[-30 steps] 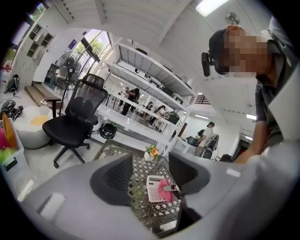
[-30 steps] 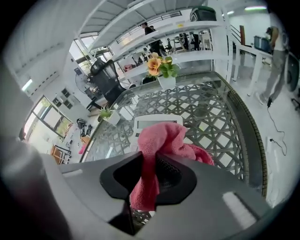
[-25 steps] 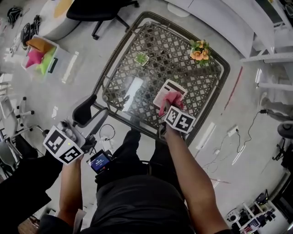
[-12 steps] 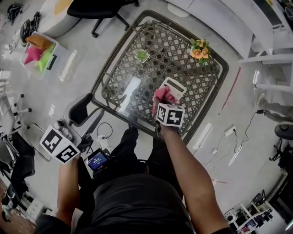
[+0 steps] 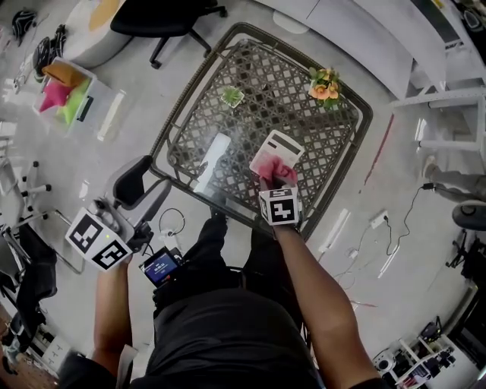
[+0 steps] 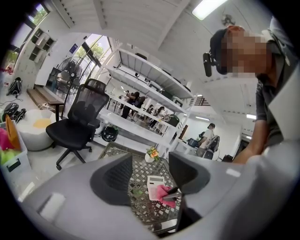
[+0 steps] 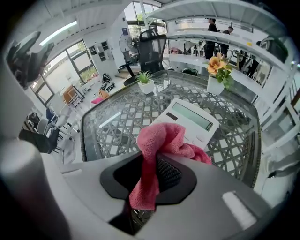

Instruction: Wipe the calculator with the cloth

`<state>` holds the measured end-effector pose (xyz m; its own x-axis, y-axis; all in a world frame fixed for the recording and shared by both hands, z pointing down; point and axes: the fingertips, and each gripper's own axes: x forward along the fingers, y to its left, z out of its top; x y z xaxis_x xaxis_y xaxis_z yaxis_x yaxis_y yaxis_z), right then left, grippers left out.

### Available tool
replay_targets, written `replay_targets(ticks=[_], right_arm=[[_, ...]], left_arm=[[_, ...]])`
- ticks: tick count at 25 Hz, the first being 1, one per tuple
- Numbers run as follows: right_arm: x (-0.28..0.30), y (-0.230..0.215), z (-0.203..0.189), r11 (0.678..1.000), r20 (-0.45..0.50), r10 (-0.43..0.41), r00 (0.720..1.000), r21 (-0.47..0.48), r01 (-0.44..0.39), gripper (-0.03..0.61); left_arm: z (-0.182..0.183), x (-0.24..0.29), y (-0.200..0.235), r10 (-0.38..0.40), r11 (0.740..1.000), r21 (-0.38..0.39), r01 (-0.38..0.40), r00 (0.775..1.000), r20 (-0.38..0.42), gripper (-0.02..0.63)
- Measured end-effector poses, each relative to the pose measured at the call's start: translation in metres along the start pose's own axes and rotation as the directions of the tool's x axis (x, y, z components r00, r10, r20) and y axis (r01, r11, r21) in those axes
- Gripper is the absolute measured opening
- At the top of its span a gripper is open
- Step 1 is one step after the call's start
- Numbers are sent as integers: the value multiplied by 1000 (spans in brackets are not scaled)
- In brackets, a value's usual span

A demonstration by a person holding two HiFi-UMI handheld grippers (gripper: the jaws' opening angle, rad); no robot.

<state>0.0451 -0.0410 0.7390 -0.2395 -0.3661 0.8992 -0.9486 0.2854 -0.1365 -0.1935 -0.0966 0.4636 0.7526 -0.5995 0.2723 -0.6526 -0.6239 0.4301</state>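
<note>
One calculator (image 5: pixel 277 144), one pink cloth (image 5: pixel 274 169), two potted plants (image 5: pixel 233 96) (image 5: pixel 325 82), one table (image 5: pixel 266 76), perhaps two chairs (image 5: pixel 156 19) (image 5: pixel 135 181)

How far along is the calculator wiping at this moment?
Picked up: the pink cloth is pinched between the right gripper's fingers. In hand: the cloth lies over the calculator's near end. Left: the display end lies uncovered; how much is already wiped cannot be told. The left gripper is open, away from the table.

Person wears a dark grey short-sleeved shirt (image 5: pixel 228 334) and dark trousers (image 5: pixel 203 247), with a black camera unit (image 6: pixel 206 64) mounted at the head. The left tongs (image 6: pixel 150 174) and right tongs (image 7: pixel 149 174) are pale grey moulded shells with black ribbed pads (image 6: pixel 117 173). Each carries a white cube (image 5: pixel 279 206) printed with black square markers.
</note>
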Motion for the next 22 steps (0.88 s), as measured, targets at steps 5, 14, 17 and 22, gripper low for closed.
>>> replay_targets(ticks=[5, 14, 17, 22], right_arm=[[-13, -27, -24, 999, -25, -48, 999, 15, 49, 72], [-31, -73, -75, 988, -122, -110, 986, 97, 123, 75], [-39, -76, -80, 986, -128, -92, 987, 125, 108, 77], [-66, -83, -73, 974, -60, -70, 996, 212, 81, 115]], left_arm=[[6, -1, -4, -7, 1000, 15, 7, 1000, 5, 261], [20, -6, -13, -12, 999, 44, 12, 1000, 5, 261], [26, -8, -16, -15, 998, 56, 15, 1000, 1, 261], [44, -11, -25, -25, 996, 90, 24, 1000, 6, 261]])
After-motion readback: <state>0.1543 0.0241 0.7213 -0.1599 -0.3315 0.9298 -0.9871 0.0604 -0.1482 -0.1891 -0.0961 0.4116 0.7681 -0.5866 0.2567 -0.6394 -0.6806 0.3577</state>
